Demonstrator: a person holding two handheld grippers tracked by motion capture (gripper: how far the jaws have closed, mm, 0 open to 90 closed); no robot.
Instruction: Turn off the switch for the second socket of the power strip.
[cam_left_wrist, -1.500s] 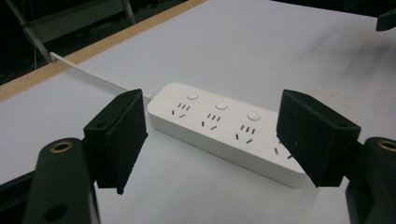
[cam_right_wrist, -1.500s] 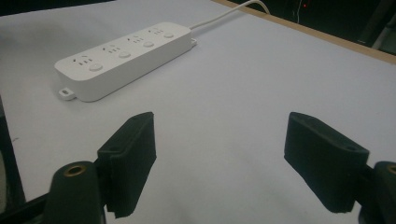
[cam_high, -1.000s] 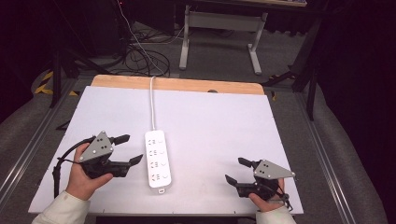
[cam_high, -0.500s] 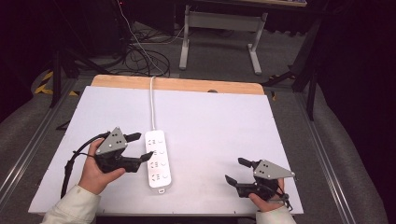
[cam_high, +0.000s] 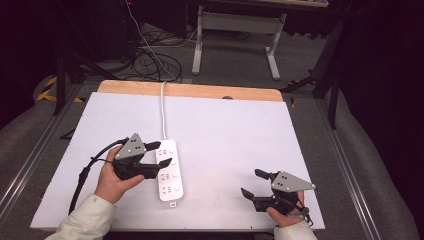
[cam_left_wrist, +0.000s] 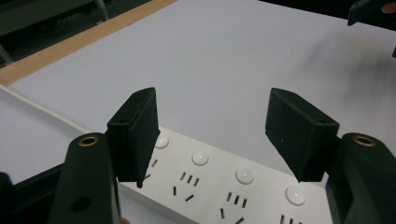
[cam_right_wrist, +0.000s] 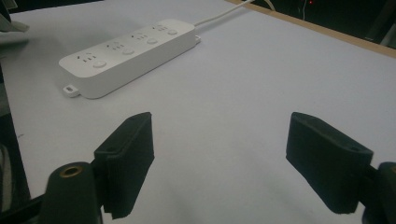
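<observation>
I have the left gripper over the white power strip lying left of centre on the white table, its 2 jaws closing yet still clear of it, while the right gripper waits spread, well apart.

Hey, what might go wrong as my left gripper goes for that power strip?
The left gripper has just been closing with its open jaws above the power strip, not around it; the tips may press a switch button. The white cord could drag and swing the strip.
</observation>
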